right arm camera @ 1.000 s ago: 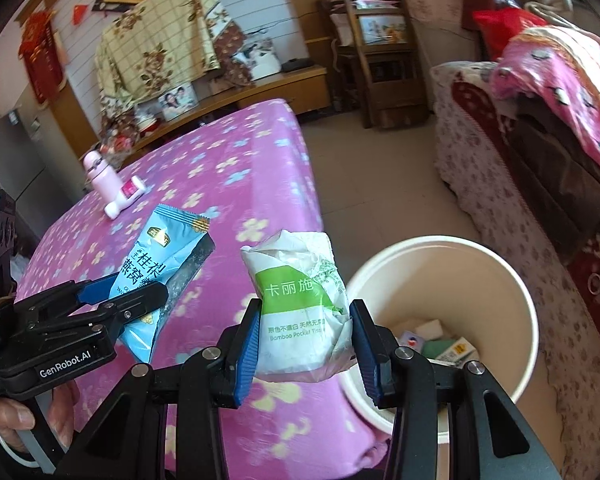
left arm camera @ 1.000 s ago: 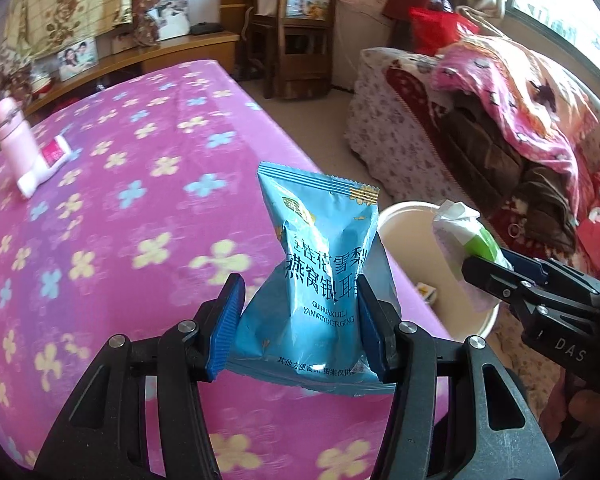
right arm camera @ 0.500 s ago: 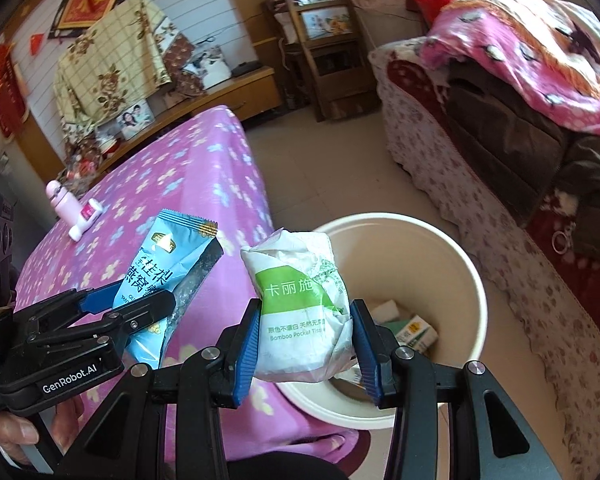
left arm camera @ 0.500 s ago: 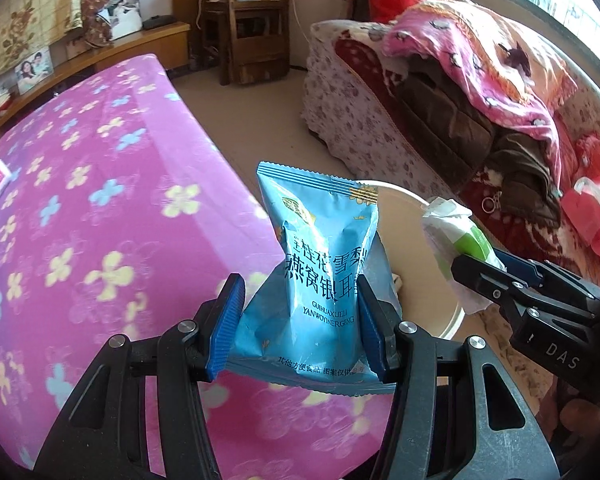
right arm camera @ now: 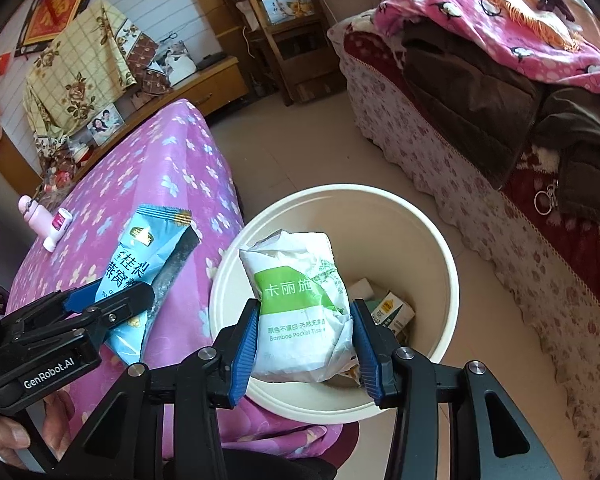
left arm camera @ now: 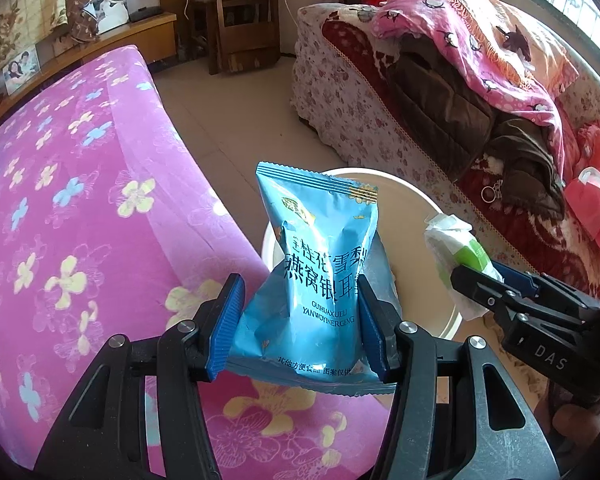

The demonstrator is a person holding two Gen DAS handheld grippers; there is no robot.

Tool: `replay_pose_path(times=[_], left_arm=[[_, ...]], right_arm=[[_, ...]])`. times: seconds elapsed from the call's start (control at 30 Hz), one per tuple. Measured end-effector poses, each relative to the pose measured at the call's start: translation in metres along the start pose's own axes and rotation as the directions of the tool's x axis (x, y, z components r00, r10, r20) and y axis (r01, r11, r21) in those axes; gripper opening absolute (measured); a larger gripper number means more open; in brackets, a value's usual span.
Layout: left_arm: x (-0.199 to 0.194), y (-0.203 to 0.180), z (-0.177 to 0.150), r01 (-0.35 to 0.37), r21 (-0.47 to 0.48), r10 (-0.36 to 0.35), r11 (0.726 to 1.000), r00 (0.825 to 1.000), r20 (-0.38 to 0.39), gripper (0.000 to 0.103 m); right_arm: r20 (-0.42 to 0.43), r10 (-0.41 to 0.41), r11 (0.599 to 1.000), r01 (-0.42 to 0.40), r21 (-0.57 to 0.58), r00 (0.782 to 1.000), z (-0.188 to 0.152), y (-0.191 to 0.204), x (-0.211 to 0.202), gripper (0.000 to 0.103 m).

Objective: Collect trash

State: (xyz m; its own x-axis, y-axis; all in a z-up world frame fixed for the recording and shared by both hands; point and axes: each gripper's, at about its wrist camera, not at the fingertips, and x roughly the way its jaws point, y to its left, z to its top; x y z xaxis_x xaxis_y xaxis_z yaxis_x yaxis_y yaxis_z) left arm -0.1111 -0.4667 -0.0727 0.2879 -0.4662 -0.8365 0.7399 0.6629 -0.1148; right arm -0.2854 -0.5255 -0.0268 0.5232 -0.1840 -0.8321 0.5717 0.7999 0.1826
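With the right gripper (right arm camera: 306,344) clamping the tissue pack (right arm camera: 300,304) over the bin (right arm camera: 440,240) and the left gripper (left arm camera: 300,328) clamping the snack bag (left arm camera: 320,280) at its rim, release only once each hangs well inside.

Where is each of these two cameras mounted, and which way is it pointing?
Left wrist: sits on the left gripper, looking along its fingers at the blue snack packet it holds; the right gripper shows at right.
Right wrist: sits on the right gripper, looking down at the tissue pack over the bin; the left gripper and a hand show.
Shared: both packets, bin, pink tablecloth.
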Motion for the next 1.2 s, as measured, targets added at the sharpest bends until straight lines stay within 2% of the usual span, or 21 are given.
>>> replay_pose_path(times=[0.23,0.33,0.43,0.63,0.87,1.1,1.2], left_arm=[[0.005,-0.002,0.001,0.019,-0.007,-0.019,1.000,1.000,0.003,0.056],[0.007,-0.003,0.001,0.023,-0.003,-0.023,1.000,1.000,0.003,0.059],[0.008,-0.004,-0.001,0.018,0.013,-0.018,1.000,1.000,0.001,0.063],[0.005,-0.005,-0.003,0.028,0.021,-0.028,0.999,1.000,0.003,0.070],[-0.004,-0.003,-0.007,0.021,0.022,-0.021,1.000,1.000,0.015,0.070],[-0.026,0.001,-0.009,-0.042,0.038,0.038,0.998,0.996,0.078,0.070],[-0.037,0.003,-0.011,-0.040,0.042,0.035,0.998,0.994,0.102,0.070]], right_arm=[[-0.010,-0.014,1.000,0.014,0.017,1.000,0.000,-0.005,0.006,0.048],[-0.014,-0.019,0.999,0.020,0.033,1.000,0.000,-0.008,0.008,0.052],[-0.015,-0.024,0.998,0.025,0.056,1.000,0.000,-0.011,0.009,0.062],[-0.011,-0.019,0.998,0.020,0.061,1.000,-0.002,-0.009,0.004,0.062],[0.007,-0.018,0.998,0.018,0.057,1.000,-0.006,-0.003,-0.004,0.062],[0.072,-0.049,0.998,0.046,0.031,0.996,-0.012,0.013,-0.020,0.062],[0.105,-0.064,0.998,0.063,0.018,0.992,-0.012,0.022,-0.030,0.062]])
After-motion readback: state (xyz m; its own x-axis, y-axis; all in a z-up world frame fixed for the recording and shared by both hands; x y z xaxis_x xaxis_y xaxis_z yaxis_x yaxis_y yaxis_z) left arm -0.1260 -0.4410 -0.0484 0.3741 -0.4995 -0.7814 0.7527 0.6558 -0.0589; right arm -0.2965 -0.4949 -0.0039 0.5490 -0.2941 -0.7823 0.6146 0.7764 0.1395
